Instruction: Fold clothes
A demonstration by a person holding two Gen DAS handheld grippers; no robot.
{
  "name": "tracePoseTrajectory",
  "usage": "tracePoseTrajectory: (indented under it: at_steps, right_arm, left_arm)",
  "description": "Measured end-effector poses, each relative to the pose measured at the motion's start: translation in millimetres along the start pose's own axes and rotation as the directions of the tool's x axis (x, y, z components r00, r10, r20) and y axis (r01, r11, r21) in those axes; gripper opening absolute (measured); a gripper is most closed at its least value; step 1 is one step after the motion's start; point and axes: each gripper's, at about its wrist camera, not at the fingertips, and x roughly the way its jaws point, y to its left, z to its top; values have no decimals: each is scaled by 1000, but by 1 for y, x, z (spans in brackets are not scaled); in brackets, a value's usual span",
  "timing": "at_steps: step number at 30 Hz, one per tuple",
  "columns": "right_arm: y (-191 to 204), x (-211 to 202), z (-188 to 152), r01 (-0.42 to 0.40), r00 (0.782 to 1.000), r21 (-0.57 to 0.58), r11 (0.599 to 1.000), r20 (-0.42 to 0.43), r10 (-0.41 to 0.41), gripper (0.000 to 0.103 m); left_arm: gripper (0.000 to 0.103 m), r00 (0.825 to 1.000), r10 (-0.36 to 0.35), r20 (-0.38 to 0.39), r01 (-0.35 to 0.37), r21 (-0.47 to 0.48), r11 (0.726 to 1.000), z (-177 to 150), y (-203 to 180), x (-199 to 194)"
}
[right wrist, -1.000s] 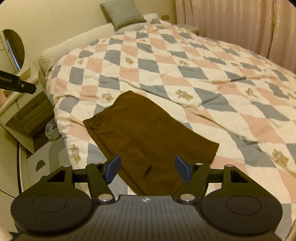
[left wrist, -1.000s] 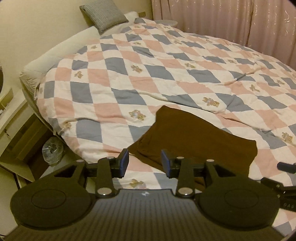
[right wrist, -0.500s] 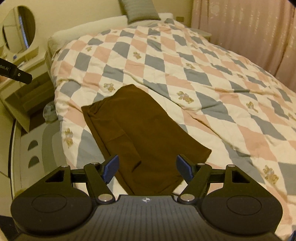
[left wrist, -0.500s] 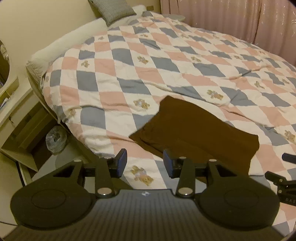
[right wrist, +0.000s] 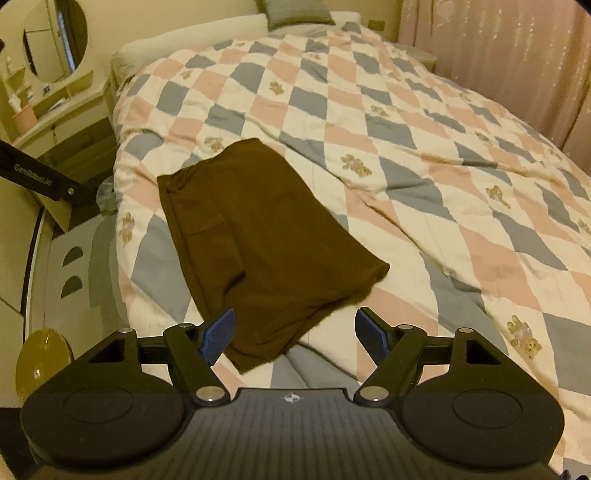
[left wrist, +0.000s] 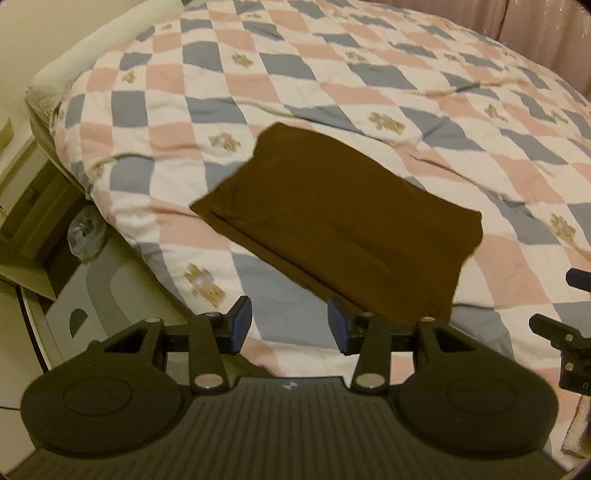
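Note:
A dark brown garment (left wrist: 343,218) lies folded into a flat rectangle on the checked quilt (left wrist: 332,85), near the bed's near corner. In the right wrist view the same brown garment (right wrist: 258,236) shows a layered edge along its left side. My left gripper (left wrist: 288,325) hovers open above the quilt, just short of the garment's near edge, holding nothing. My right gripper (right wrist: 295,332) is open too, wider, with the garment's near corner between and below its fingers but not gripped. Part of the right gripper (left wrist: 565,332) shows at the left wrist view's right edge.
The quilt (right wrist: 406,147) covers a large bed with a grey pillow (right wrist: 299,13) at the head. Pink curtains (right wrist: 517,55) hang beyond the bed. A low shelf unit with a round mirror (right wrist: 55,40) stands left of the bed, and a crumpled bag (left wrist: 85,232) lies on the floor.
Both grippers have drawn back and risen away from the garment, so it sits farther ahead in both views. The garment lies as it did. Both grippers stay open.

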Motion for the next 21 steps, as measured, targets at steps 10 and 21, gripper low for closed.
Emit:
tracePoseTrajectory:
  at_steps: [10, 21]
  right_arm:
    - [-16, 11, 3, -55, 998, -49, 997, -15, 55, 74]
    - [-31, 28, 16, -98, 995, -81, 992, -27, 96, 75]
  left_arm:
    - [42, 999, 32, -40, -33, -36, 999, 1, -15, 13]
    - [43, 998, 36, -51, -40, -65, 997, 4, -19, 21]
